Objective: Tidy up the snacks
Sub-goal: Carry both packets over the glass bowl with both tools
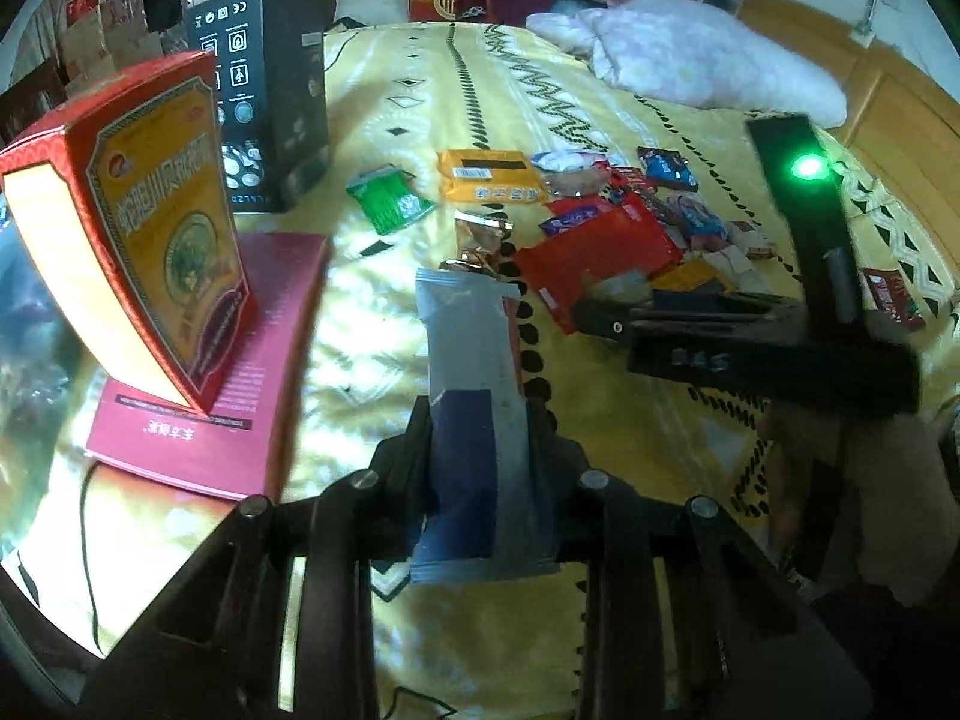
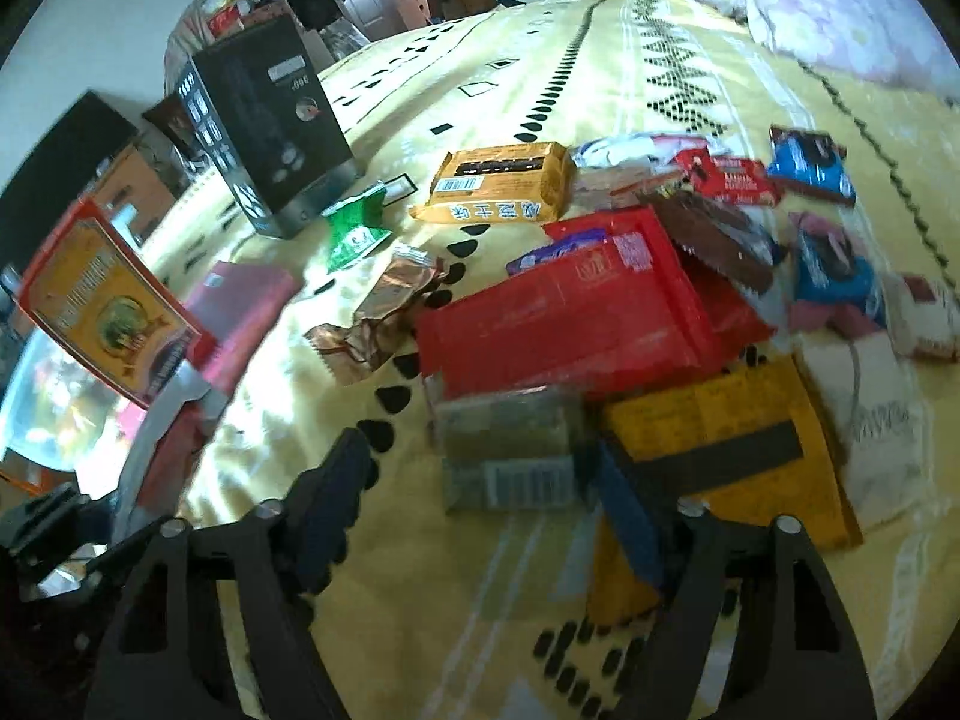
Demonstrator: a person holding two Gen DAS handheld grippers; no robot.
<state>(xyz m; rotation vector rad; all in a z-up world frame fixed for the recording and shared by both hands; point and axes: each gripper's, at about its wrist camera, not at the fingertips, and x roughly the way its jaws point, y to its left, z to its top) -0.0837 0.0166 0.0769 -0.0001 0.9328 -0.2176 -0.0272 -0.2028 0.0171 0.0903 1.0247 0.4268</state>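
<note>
My left gripper (image 1: 480, 456) is shut on a grey and dark blue snack packet (image 1: 468, 354), held lengthwise above the yellow bedspread (image 1: 372, 324). Beyond it lies a pile of snacks: a big red packet (image 2: 570, 312), an orange packet (image 2: 498, 183), a green one (image 2: 357, 228), a crumpled copper foil one (image 2: 384, 312) and blue ones (image 2: 810, 165). My right gripper (image 2: 480, 504) is open low over the pile's near edge. A grey packet (image 2: 510, 444) lies between and just ahead of its fingertips, clear of the left finger (image 2: 336, 498). An orange packet with a black band (image 2: 732, 438) lies beside the right finger.
A red and orange carton (image 1: 132, 222) stands on a flat magenta box (image 1: 240, 372) at the left. A tall black box (image 1: 270, 96) stands behind them. A pale floral pillow (image 1: 690, 54) lies at the far right, beside a wooden headboard (image 1: 888, 96).
</note>
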